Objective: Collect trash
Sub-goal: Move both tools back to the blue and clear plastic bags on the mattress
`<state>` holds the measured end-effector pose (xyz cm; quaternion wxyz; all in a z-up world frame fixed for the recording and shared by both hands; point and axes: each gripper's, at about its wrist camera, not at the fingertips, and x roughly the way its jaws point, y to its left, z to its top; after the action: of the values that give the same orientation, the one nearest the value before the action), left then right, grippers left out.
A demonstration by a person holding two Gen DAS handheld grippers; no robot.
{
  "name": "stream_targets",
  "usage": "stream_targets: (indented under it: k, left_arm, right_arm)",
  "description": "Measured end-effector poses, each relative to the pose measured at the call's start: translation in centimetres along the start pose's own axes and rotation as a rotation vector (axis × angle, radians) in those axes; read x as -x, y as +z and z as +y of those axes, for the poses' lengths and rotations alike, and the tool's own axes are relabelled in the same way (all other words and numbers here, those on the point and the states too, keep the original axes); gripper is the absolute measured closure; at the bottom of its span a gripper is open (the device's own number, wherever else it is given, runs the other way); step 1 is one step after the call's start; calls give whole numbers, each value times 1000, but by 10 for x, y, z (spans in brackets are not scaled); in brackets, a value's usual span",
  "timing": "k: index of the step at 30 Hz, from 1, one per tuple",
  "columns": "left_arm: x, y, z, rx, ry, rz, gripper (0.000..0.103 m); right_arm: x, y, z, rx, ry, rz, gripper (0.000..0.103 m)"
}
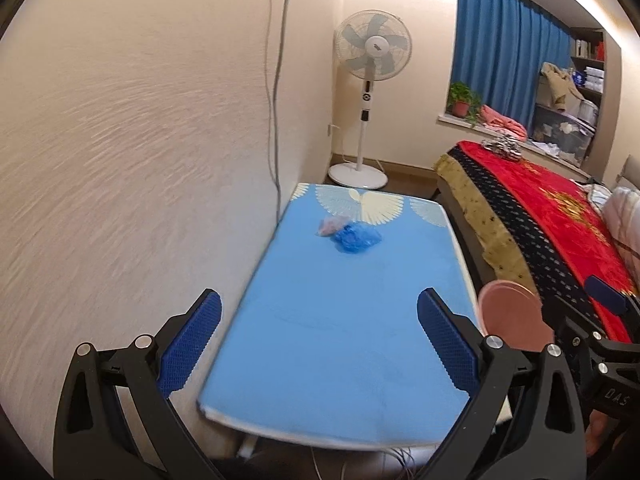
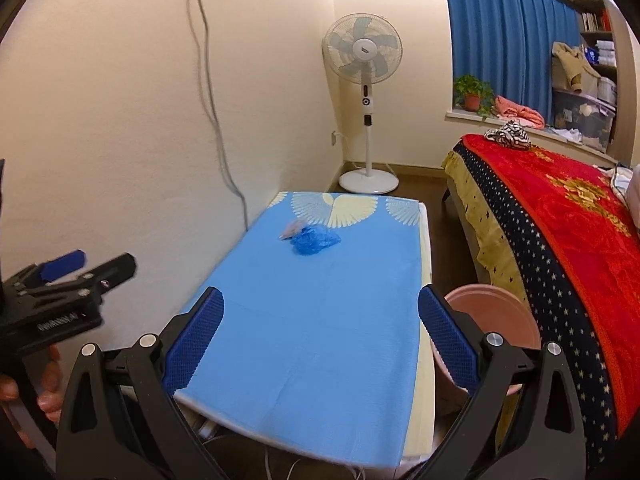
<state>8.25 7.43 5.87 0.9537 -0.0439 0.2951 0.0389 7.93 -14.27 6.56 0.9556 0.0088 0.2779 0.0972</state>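
A crumpled blue plastic wrapper (image 1: pixel 356 238) and a small pinkish wrapper (image 1: pixel 330 226) lie together on the far half of the blue table (image 1: pixel 340 340). They also show in the right wrist view, the blue wrapper (image 2: pixel 315 241) and the pinkish wrapper (image 2: pixel 293 229). My left gripper (image 1: pixel 320 340) is open and empty above the table's near end. My right gripper (image 2: pixel 320 340) is open and empty, also over the near end. A pink bin (image 2: pixel 494 314) stands on the floor between table and bed; it also shows in the left wrist view (image 1: pixel 514 314).
The table (image 2: pixel 320 340) stands against the wall (image 2: pixel 120 140) on the left. A bed with a red blanket (image 2: pixel 560 220) is on the right. A standing fan (image 2: pixel 366 100) is in the far corner. A cable (image 2: pixel 212 100) hangs down the wall.
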Motion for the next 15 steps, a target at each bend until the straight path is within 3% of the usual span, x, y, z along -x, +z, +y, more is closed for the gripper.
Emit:
stream_targets:
  k: [8, 12, 15]
  left_arm:
    - [-84, 37, 14, -5, 95, 12, 8]
    - [-136, 55, 20, -9, 127, 26, 8]
    - [-163, 63, 24, -3, 138, 31, 8]
  right_arm:
    - [-120, 21, -5, -12, -22, 26, 8]
    - [-194, 27, -4, -18, -2, 58, 29]
    - [-247, 30, -1, -15, 6, 80, 35]
